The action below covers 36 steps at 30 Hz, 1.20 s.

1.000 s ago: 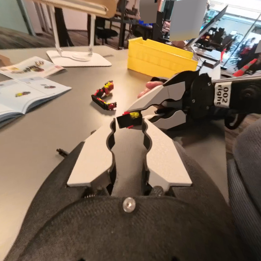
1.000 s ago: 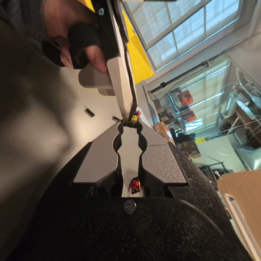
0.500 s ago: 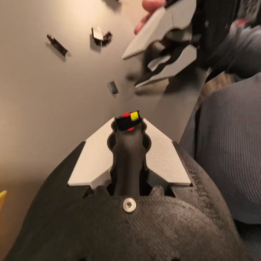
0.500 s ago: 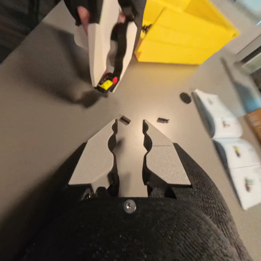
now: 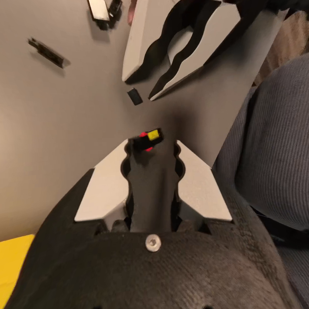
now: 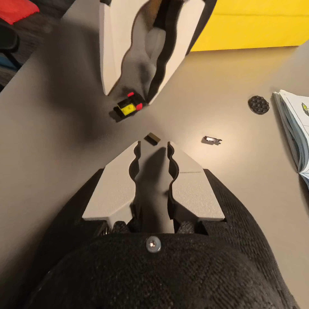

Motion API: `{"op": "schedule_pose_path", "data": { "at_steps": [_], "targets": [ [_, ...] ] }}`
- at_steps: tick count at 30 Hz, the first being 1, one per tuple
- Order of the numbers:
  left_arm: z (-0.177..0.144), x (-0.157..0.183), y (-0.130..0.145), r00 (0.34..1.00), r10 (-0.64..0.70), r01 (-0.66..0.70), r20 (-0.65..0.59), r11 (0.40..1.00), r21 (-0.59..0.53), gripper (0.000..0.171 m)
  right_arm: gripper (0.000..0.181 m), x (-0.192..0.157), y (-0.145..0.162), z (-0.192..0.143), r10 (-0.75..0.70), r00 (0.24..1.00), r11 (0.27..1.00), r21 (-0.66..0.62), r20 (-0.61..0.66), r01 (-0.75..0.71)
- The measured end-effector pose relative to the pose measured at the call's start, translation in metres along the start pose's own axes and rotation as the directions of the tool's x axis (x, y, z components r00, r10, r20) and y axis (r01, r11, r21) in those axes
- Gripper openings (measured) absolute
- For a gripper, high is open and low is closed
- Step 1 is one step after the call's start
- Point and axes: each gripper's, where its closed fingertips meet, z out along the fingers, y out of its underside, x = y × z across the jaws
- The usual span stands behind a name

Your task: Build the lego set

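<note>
Trouble starts with the small black piece (image 6: 152,138) lying flat on the bench (image 6: 50,158) just ahead of my right tool (image 6: 153,143), whose jaws stand apart and empty: it sits low, so I judge a closing pinch could skid it away. My left tool (image 5: 151,142) is spread too, the black, yellow and red sub-assembly (image 5: 148,140) loose at its tips, where a nudge could tip it.

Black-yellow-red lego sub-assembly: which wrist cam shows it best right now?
Right wrist view. The lego sub-assembly lies in the open on the table, yellow top and both red bits visible, just past the open left gripper. In the left wrist view it is blurrier and sits by one fingertip, seen more from the side.
</note>
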Motion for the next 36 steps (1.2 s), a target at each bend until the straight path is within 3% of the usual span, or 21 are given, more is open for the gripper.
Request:
{"op": "schedule_pose_path", "data": {
  "at_steps": [4, 7, 11, 18, 22, 25, 31, 36],
  "targets": [
    [-0.011, -0.011, 0.002, 0.99, -0.03, 0.017, 0.135, 0.995, 0.097, 0.069, 0.03, 0.003, 0.002, -0.003, -0.01, 1.0, 1.0, 0.009, 0.003, 0.01],
    [-0.016, -0.005, -0.004, 0.975, -0.012, -0.05, 0.222, 0.961, 0.272, 0.067, 0.03, -0.001, 0.001, -0.003, -0.035, 0.999, 0.999, 0.013, 0.025, 0.035],
    [-0.007, 0.001, -0.006, 0.936, 0.036, -0.178, 0.35, 0.906, 0.384, 0.063, 0.03, 0.001, -0.001, 0.0, -0.061, 0.998, 0.998, 0.017, 0.033, 0.06],
    [0.015, -0.004, -0.006, 0.896, 0.026, -0.192, 0.444, 0.924, 0.331, 0.065, 0.028, -0.007, -0.001, 0.0, -0.067, 0.994, 0.998, 0.02, 0.091, 0.065],
    [0.014, -0.006, -0.008, 0.895, 0.024, -0.201, 0.445, 0.913, 0.355, 0.061, 0.024, -0.028, 0.0, -0.006, -0.038, 0.969, 0.999, 0.017, 0.243, 0.034],
    [0.014, -0.007, -0.007, 0.888, 0.036, -0.221, 0.459, 0.908, 0.356, 0.058, 0.023, -0.021, -0.014, -0.01, -0.024, 0.974, 0.995, 0.098, 0.226, 0.002],
    [0.016, -0.005, -0.005, 0.873, 0.113, -0.293, 0.474, 0.899, 0.325, 0.041, 0.03, -0.02, -0.016, -0.004, -0.179, 0.948, 0.982, 0.103, 0.264, 0.157],
    [0.015, -0.006, -0.004, 0.88, 0.125, -0.3, 0.458, 0.894, 0.333, 0.041, 0.032, -0.026, -0.004, 0.001, -0.14, 0.909, 0.99, 0.023, 0.393, 0.142]
  ]
}}
